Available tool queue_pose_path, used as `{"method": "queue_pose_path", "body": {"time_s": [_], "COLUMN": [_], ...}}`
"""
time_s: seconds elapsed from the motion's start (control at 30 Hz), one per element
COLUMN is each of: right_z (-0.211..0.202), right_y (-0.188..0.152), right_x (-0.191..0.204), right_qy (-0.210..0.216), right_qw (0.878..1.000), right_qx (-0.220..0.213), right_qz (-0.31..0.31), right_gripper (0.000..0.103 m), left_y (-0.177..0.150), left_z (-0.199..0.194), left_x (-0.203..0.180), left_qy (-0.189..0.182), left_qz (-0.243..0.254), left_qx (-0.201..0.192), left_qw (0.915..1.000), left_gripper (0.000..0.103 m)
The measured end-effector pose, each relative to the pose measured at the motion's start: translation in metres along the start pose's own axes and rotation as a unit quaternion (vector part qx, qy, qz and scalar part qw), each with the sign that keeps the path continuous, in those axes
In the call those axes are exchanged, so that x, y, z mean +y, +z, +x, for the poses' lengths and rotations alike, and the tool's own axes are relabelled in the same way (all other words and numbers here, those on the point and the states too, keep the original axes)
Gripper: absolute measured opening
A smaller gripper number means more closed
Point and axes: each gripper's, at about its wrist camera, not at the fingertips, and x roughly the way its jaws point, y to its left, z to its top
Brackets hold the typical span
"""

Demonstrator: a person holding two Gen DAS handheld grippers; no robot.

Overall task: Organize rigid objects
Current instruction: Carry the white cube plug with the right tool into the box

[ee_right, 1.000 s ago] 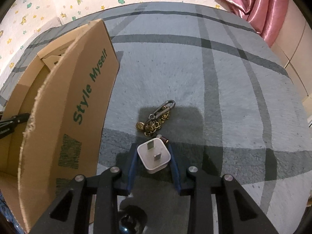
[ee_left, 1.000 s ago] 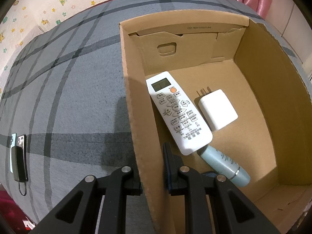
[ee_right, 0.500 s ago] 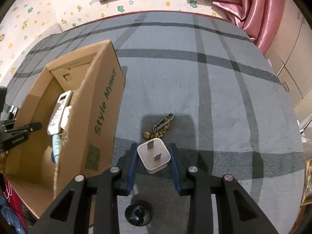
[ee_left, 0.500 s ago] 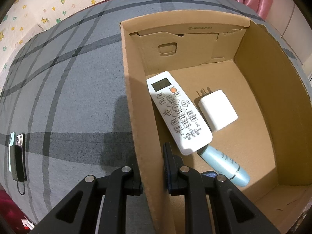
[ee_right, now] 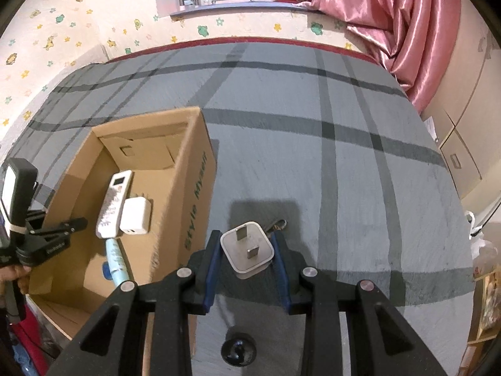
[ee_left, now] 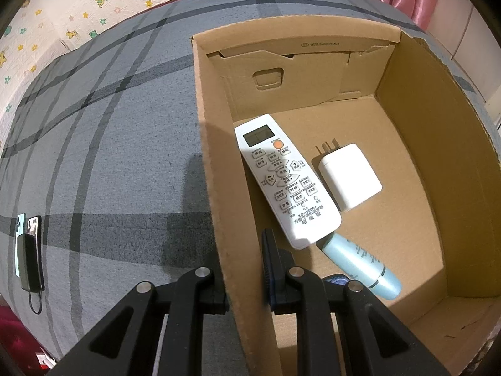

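Note:
My right gripper (ee_right: 246,255) is shut on a small white plug adapter (ee_right: 246,250) and holds it high above the grey plaid bedcover, right of the cardboard box (ee_right: 195,169). My left gripper (ee_left: 242,269) is shut on the box's left wall (ee_left: 216,188), one finger outside, one inside. In the box lie a white remote (ee_left: 286,178), a white charger (ee_left: 349,177) and a light blue tube (ee_left: 360,264). They also show in the right wrist view: the remote (ee_right: 114,203), the charger (ee_right: 136,216), the tube (ee_right: 117,263). A keychain (ee_right: 277,225) lies on the cover behind the adapter.
Phones and a black power bank (ee_left: 28,257) lie on the cover at far left. A pink curtain (ee_right: 391,31) and cabinets (ee_right: 463,144) stand at the right. A dark round object (ee_right: 238,351) lies below my right gripper. The left gripper also shows in the right wrist view (ee_right: 47,238).
My right gripper has risen well above the cover with the adapter, so the box interior now shows. The keychain stays on the cover. The left gripper has hardly moved.

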Motion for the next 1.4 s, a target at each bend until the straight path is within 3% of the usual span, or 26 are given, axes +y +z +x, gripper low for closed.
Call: {"method": "queue_pose_path", "body": {"time_s": [0.7,1.4], "right_z": [-0.018,0.022], "right_y": [0.045,0.04], "right_x": [0.069,0.156], "right_qy": [0.034,0.068], "right_qw": [0.997,0.991], "right_qx": [-0.037,0.008], "right_qz": [-0.05,-0.114], "right_gripper": [0.033,0.033], "left_y": [0.001,0.001], "left_z": [0.0,0.0], "left_x": [0.002,0.004], "left_qy": [-0.005,-0.009], "left_qz": [-0.003,-0.007], "left_qx": [-0.001,-0.002], "left_qw": [1.0,0.9999], "left_gripper": [0.018,0.018]}}
